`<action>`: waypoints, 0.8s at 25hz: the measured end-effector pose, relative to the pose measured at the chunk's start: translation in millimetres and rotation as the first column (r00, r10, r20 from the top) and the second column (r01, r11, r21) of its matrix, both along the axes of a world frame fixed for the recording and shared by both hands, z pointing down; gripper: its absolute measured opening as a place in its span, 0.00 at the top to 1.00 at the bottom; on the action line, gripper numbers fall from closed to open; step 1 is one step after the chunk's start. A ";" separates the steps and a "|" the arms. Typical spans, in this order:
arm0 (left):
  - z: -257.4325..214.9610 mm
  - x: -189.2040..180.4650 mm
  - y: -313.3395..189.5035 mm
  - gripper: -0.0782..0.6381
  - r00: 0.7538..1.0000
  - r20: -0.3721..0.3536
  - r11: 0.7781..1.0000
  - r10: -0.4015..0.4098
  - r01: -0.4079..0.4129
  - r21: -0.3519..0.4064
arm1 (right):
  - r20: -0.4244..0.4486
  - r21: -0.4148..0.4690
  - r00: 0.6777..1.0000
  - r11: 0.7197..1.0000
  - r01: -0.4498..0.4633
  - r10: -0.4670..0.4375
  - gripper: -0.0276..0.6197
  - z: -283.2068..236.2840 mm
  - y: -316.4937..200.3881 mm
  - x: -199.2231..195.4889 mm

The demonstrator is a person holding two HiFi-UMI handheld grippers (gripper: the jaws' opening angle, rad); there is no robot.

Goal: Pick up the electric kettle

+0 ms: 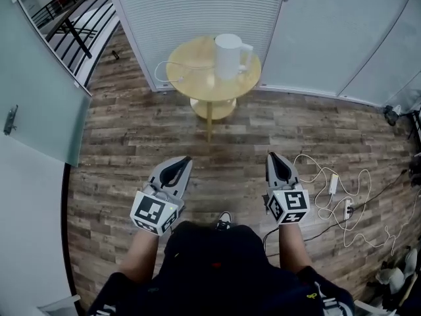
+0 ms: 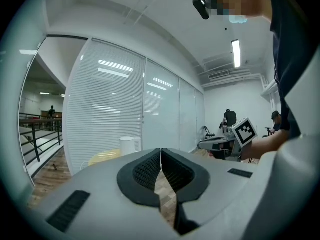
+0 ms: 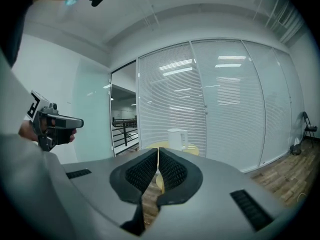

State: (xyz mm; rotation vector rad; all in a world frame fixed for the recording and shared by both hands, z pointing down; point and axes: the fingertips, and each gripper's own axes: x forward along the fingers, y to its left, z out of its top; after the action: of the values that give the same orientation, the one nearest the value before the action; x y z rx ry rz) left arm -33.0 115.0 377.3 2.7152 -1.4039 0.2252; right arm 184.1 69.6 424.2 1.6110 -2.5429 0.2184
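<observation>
A white electric kettle [image 1: 229, 55] stands on a small round wooden table [image 1: 191, 78] at the far side of the room, its handle to the right. It also shows as the kettle [image 2: 129, 145] in the left gripper view and the kettle [image 3: 176, 138] in the right gripper view, far ahead of the jaws. My left gripper [image 1: 182, 162] and right gripper [image 1: 273, 157] are held side by side low in the head view, well short of the table. Both have their jaws shut with nothing between them.
A white cord [image 1: 162, 72] hangs off the table's left side. A power strip with tangled white cables [image 1: 337, 193] lies on the wooden floor at the right. Glass walls with blinds [image 1: 197, 12] stand behind the table. A glass door [image 1: 33, 104] is at the left.
</observation>
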 end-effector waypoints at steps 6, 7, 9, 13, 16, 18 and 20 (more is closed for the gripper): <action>5.9 27.8 -36.3 0.86 1.000 0.027 1.000 -0.009 0.009 -0.011 | 0.036 -0.002 0.999 1.000 -0.005 0.005 0.92 8.1 -46.0 29.7; 6.6 30.6 -44.2 0.86 1.000 0.027 1.000 -0.011 0.011 -0.014 | 0.039 -0.005 0.999 1.000 -0.007 0.008 0.92 9.9 -52.8 34.5; 7.3 36.7 -61.0 0.86 1.000 0.026 1.000 -0.011 0.011 -0.013 | 0.041 -0.010 0.999 1.000 -0.012 0.013 0.92 13.6 -67.2 43.0; 9.0 46.1 -94.6 0.86 1.000 0.020 1.000 0.007 -0.007 -0.008 | 0.005 0.005 1.000 1.000 -0.020 0.020 0.92 17.4 -92.7 49.3; 10.7 50.6 -128.3 0.86 0.999 0.018 1.000 0.031 -0.031 -0.007 | -0.013 0.013 1.000 1.000 -0.027 0.027 0.92 16.8 -117.9 48.4; 11.2 51.2 -151.5 0.86 0.999 0.014 0.999 0.048 -0.048 -0.002 | -0.023 0.012 0.999 0.999 -0.033 0.033 0.92 18.4 -135.3 46.1; 11.3 49.2 -174.0 0.86 0.998 0.008 0.998 0.064 -0.064 0.002 | -0.032 0.016 0.999 0.999 -0.040 0.040 0.92 18.9 -152.8 43.2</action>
State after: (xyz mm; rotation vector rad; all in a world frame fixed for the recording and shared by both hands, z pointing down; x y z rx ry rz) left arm 16.3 -59.0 388.6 2.7664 -1.3216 0.2385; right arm 227.4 -83.2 443.1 1.6583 -2.4966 0.1757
